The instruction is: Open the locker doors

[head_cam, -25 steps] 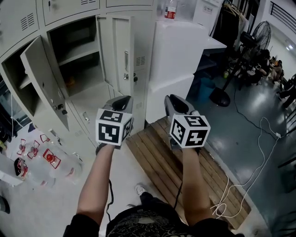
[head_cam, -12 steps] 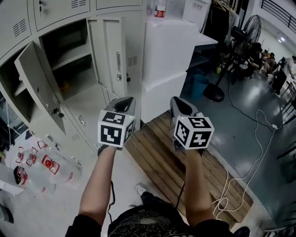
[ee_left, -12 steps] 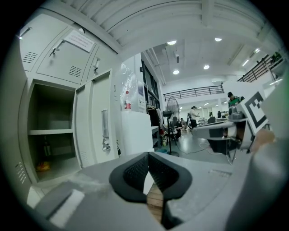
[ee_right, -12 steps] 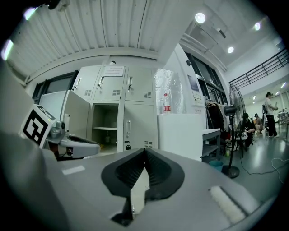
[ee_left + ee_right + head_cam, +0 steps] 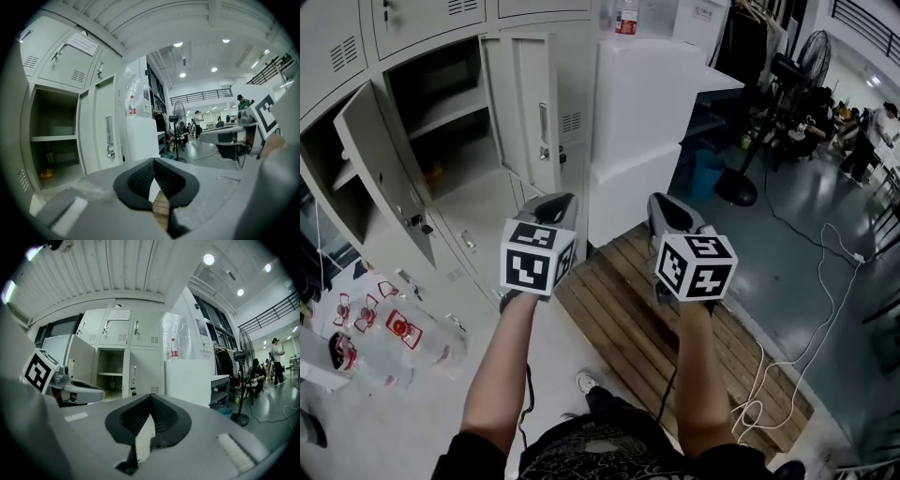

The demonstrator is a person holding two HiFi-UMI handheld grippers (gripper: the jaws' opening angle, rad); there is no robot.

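Grip change first: right gripper (image 5: 150,397) has just finished closing, so its jaws are now fully together w/ nothing between them; left gripper (image 5: 153,161) is the same, pads meeting, empty. Vs. a sec ago both grippers sit at nearly the same spot in the head view, while the lockers shifted only a bit in the picture, so probably the head moved, not the hands. Neither gripper touches a door, so I judge no door is being worked at the moment, and the next one needs jaws reopened or a hook w/ the tips. Task things are at 10–11 o'clock: open door (image 5: 380,169) is swung wide, open compartment (image 5: 441,122) is beside it, door w/ handle (image 5: 539,112) near 12 o'clock looks shut but I cannot tell for sure, and upper doors (image 5: 422,19) are shut, so approx. half remains. Floor (image 5: 806,225) is grey and shiny, w/ wooden pallet (image 5: 647,319) at 5–6 o'clock under the grippers, water jugs (image 5: 394,328) at 8 o'clock, white cable (image 5: 797,328) at 4 o'clock. White cabinet (image 5: 642,103) at 12–1 o'clock carries a bottle (image 5: 626,19); standing fan (image 5: 787,84) at 2 o'clock, people far behind it.
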